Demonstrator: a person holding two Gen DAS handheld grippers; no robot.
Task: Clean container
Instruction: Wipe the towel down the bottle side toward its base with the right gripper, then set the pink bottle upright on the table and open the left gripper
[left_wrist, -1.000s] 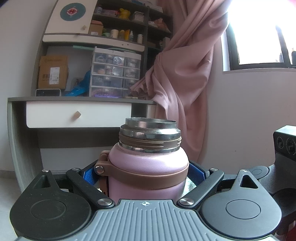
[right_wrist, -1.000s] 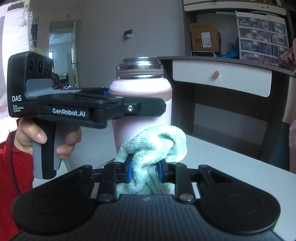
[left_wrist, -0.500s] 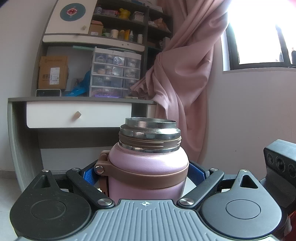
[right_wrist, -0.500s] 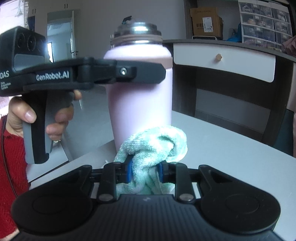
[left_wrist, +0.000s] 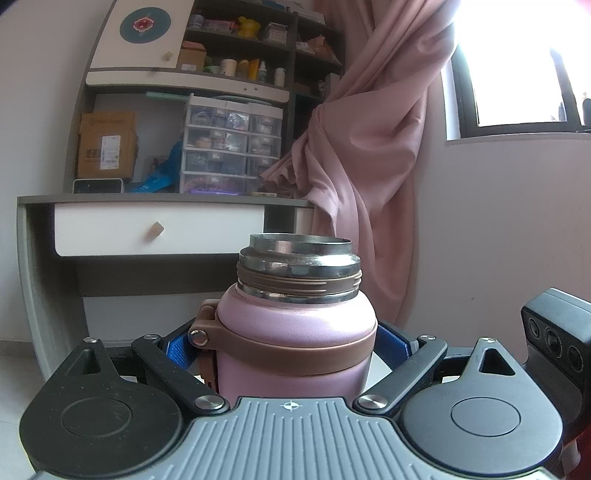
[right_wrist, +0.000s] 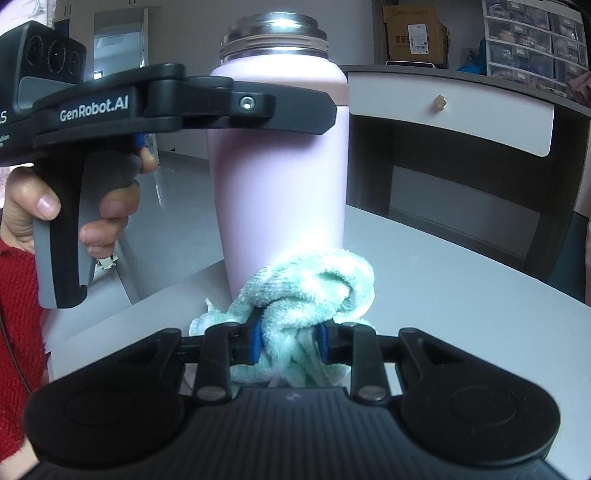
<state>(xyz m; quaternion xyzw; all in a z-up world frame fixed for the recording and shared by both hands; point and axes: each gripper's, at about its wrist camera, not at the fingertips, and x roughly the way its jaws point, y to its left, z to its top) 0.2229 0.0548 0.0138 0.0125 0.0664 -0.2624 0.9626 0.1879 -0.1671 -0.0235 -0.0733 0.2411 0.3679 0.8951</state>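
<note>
Flask, pink, lid off, steel mouth open, stands upright on the pale table, pinched high on its shoulder between the blue pads of the left gripper; jaws spread wide but pressing on both sides, level with the brown band. From the right wrist view the same gripper's arm crosses the flask just under the neck, a hand on its grey handle at left, red sleeve below. Judged purpose: a steadying hold up top, so the body below is left bare for wiping and the flask cannot tip or spin. Right gripper has its jaws drawn close together on a bunched mint-green cloth; pads bite into the wad, loose folds bulging forward and drooping below. Cloth sits low, at the foot of the flask, touching or very nearly touching the wall; contact cannot be told for sure. Held in a ball this way, the soft front meets the flask before the hard fingers do. Room for moving: flask wall is clear between the cloth and the left gripper's arm, which would cap any upward stroke. Table lies open to the right of the flask; its near left edge falls close by the base. Desk with a white drawer stands well behind.
</note>
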